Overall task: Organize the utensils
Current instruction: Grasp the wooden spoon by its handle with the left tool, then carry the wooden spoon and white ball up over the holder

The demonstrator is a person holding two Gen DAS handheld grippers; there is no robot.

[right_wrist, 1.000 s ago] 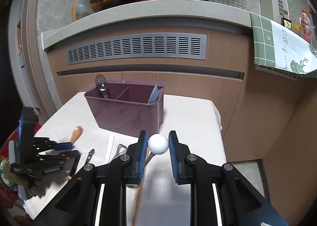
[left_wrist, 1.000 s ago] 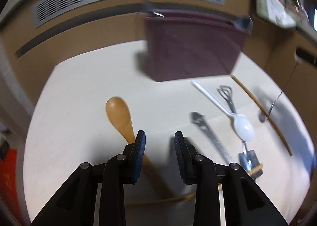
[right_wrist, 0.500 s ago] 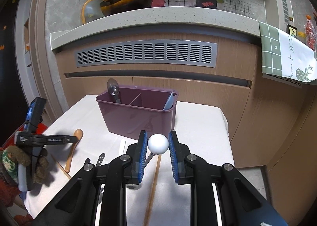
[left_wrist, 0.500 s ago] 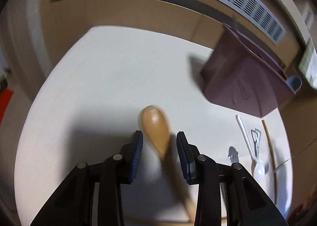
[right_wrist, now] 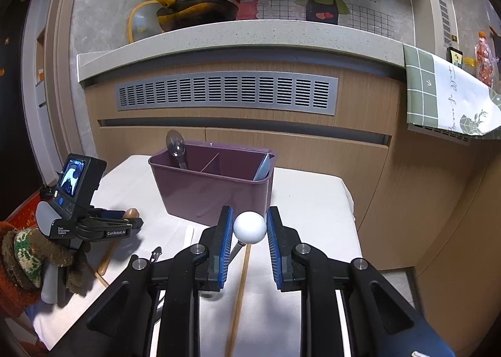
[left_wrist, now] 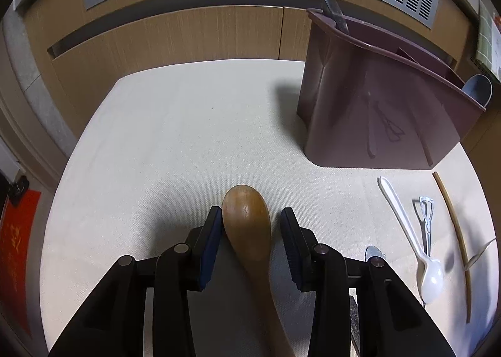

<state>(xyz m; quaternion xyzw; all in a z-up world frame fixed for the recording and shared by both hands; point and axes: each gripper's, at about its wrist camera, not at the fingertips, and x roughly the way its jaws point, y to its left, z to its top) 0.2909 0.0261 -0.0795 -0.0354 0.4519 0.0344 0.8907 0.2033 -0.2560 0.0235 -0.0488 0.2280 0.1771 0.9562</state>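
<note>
A wooden spoon (left_wrist: 248, 225) lies on the cream tablecloth, its bowl between the open fingers of my left gripper (left_wrist: 251, 241), which is low over it. The left gripper also shows in the right wrist view (right_wrist: 103, 227), over the spoon (right_wrist: 131, 213). My right gripper (right_wrist: 250, 233) is shut on a utensil with a white ball end (right_wrist: 250, 227) and holds it above the table, in front of the purple utensil caddy (right_wrist: 216, 191). The caddy (left_wrist: 375, 106) holds a metal spoon (right_wrist: 176, 147) at its left end and a blue utensil (right_wrist: 263, 167) at its right end.
A white plastic spoon (left_wrist: 413, 241), metal tongs (left_wrist: 426, 222), a wooden chopstick (left_wrist: 455, 241) and a dark metal tool (left_wrist: 374, 252) lie on the cloth right of the left gripper. A chopstick (right_wrist: 239, 291) lies under the right gripper. A wooden cabinet with a vent grille (right_wrist: 225, 92) stands behind the table.
The left gripper has swung and come down over the wooden spoon, so its bowl now lies between the open fingers. The right gripper has held its ball-ended utensil almost still.
</note>
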